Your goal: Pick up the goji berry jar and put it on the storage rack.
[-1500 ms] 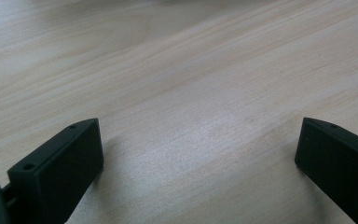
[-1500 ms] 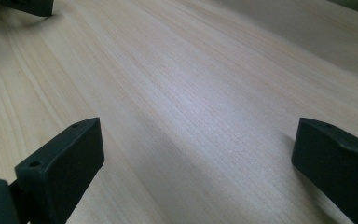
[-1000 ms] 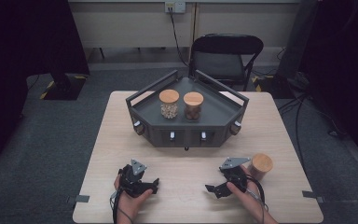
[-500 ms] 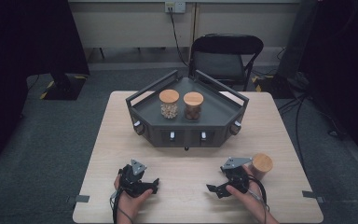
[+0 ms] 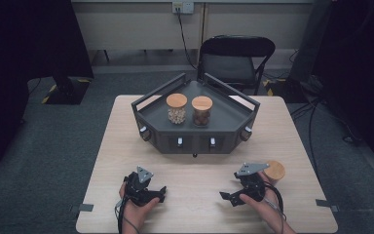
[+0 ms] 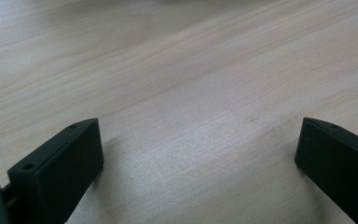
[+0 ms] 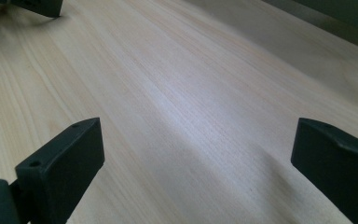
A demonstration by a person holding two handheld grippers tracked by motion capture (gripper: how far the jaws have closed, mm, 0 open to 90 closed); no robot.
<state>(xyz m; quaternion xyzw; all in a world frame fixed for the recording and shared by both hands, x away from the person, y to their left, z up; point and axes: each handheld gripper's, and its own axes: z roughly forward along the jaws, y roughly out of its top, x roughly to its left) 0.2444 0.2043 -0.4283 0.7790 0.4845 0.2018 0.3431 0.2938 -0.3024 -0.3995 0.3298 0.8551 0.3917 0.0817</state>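
Near the table's front edge, my left gripper [image 5: 161,193] rests low over the wood, held in a hand, its jaws open with nothing between them [image 6: 198,154]. My right gripper [image 5: 225,197] lies at the front right, also open and empty [image 7: 198,154]. Just behind the right hand stands a jar with a wooden lid [image 5: 274,171]. At the table's back sits a dark grey angular tray [image 5: 195,141]. Inside it stand two glass jars with wooden lids: one with pale contents [image 5: 177,109], one with dark brown contents [image 5: 202,111].
The light wooden table [image 5: 195,170] is bare between the tray and the grippers. A black folding chair [image 5: 236,61] stands behind the table. Cables run over the grey carpet at the right.
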